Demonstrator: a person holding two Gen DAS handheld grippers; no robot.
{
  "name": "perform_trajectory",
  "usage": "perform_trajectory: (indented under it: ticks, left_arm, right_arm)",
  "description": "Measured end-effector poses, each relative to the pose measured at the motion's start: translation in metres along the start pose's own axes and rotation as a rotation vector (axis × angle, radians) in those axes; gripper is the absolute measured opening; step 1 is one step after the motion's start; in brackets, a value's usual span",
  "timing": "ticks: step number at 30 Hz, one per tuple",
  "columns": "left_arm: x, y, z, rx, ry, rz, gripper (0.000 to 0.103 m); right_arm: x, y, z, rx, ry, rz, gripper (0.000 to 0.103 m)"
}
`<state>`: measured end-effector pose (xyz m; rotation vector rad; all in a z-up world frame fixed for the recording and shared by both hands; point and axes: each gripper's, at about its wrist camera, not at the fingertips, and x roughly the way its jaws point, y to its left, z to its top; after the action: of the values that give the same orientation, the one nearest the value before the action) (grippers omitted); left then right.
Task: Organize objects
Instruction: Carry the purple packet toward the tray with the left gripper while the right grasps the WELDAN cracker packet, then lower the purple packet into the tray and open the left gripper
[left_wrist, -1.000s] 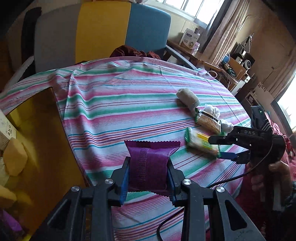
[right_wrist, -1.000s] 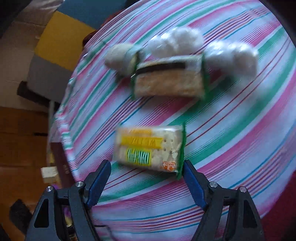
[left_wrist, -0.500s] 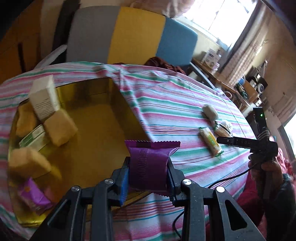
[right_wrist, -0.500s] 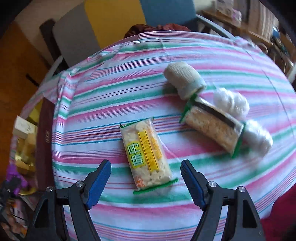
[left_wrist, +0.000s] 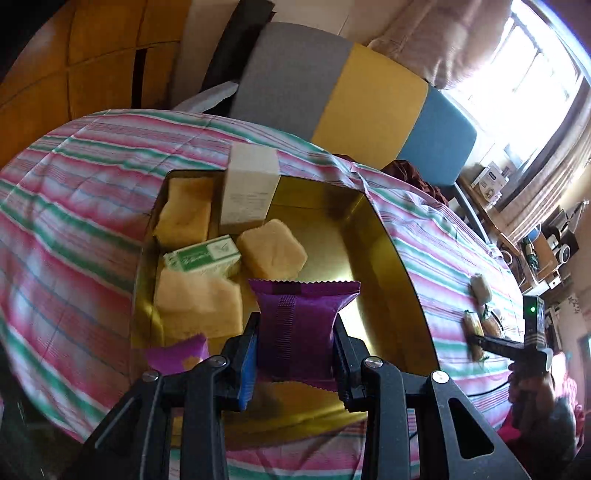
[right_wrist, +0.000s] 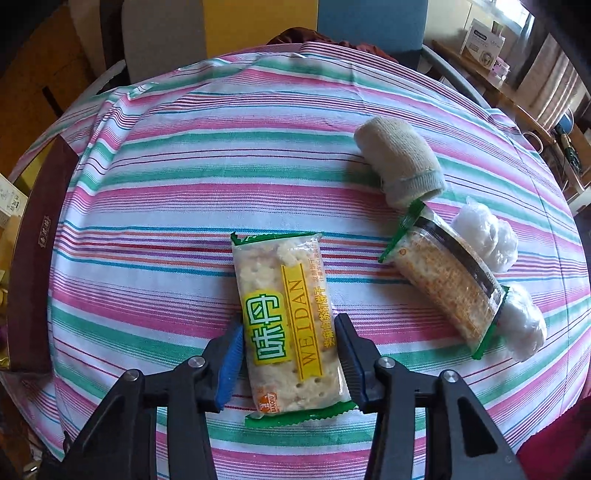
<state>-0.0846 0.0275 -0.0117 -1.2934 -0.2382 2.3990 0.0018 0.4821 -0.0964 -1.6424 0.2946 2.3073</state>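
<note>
On the striped surface (right_wrist: 229, 155) my gold box (left_wrist: 384, 236) already holds several items, my left gripper (left_wrist: 295, 354) hangs over it clamped on a purple packet (left_wrist: 299, 325), while my right gripper's (right_wrist: 290, 354) jaws bracket, perhaps touch, the cracker pack (right_wrist: 286, 317), leaving another cracker pack (right_wrist: 443, 288), a sock (right_wrist: 399, 162) and plastic balls (right_wrist: 484, 236).

Cracker packet (right_wrist: 290, 325) lies left of sock (right_wrist: 399, 162) and wrapped biscuit (right_wrist: 445, 282)

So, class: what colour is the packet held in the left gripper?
Purple packet, clearest in the left wrist view.
</note>
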Motion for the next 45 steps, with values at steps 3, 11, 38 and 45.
perform_trajectory:
  ticks: [3, 11, 38, 45]
  left_arm:
    - [0.015, -0.017, 0.015, 0.03, 0.006, -0.007, 0.035]
    - [0.084, -0.058, 0.064, 0.098, 0.024, 0.049, 0.035]
    - [0.186, -0.05, 0.103, 0.126, 0.091, 0.305, 0.042]
    - [0.156, -0.06, 0.096, 0.196, 0.039, 0.289, 0.047]
  right_arm:
    - [0.0, -0.002, 0.0, 0.004, 0.003, 0.007, 0.048]
    - [0.0, -0.005, -0.001, 0.004, 0.002, 0.011, 0.048]
    - [-0.001, -0.005, 0.001, 0.004, 0.008, 0.026, 0.048]
    - [0.002, -0.004, 0.002, -0.003, 0.005, 0.022, 0.048]
